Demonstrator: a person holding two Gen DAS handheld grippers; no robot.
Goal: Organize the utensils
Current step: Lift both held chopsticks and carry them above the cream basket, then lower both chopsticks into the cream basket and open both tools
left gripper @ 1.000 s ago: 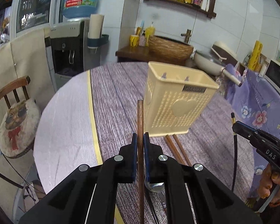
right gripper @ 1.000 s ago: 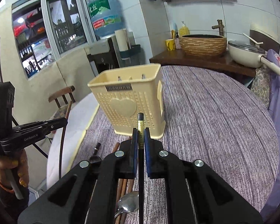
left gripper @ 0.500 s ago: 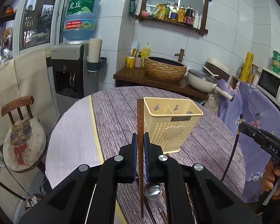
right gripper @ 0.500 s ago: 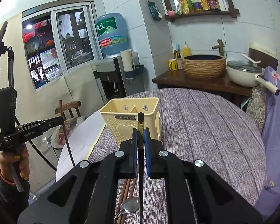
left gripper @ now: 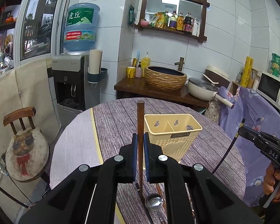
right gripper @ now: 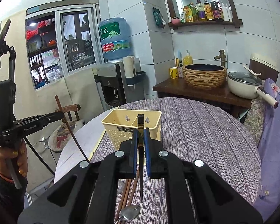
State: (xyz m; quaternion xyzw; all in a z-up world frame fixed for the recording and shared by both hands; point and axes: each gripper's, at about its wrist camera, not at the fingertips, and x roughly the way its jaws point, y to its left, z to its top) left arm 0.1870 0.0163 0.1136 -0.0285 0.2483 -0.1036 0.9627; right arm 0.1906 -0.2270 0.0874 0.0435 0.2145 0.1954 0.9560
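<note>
Utensils are lying on the round desk point(left gripper: 110, 123) on the near side of the cream utensil holder point(left gripper: 174, 139), and two of them are being held off the desk. The holder is standing upright on the purple striped cloth, its two compartments side by side and its heart-embossed face turned toward the cameras; nothing is showing inside either compartment.

The left gripper point(left gripper: 140, 155) is being held with its fingers point(left gripper: 134, 156) closed on a brown chopstick point(left gripper: 140, 123). This chopstick is standing near vertical, its blunt top reaching above the holder's rim in the left wrist view and its tip hanging clear above the desk, just left of the holder. In the right wrist view the same gripper point(right gripper: 59, 114) is sitting well to the left of the holder, and the stick is slanting down from it.

The right gripper point(right gripper: 140, 149) is being held with its fingers point(right gripper: 147, 155) closed on a black chopstick point(right gripper: 140, 128) with a gold band. It is standing upright directly in front of the holder, with its tip hanging above the cloth. In the left wrist view this gripper point(left gripper: 241, 129) is sitting to the right of the holder.

A metal spoon point(right gripper: 129, 212) and a few brown chopsticks point(right gripper: 127, 188) are lying on the cloth nearer than the holder, below the right gripper. A person's hand point(right gripper: 11, 160) is gripping the left gripper's handle.
</note>
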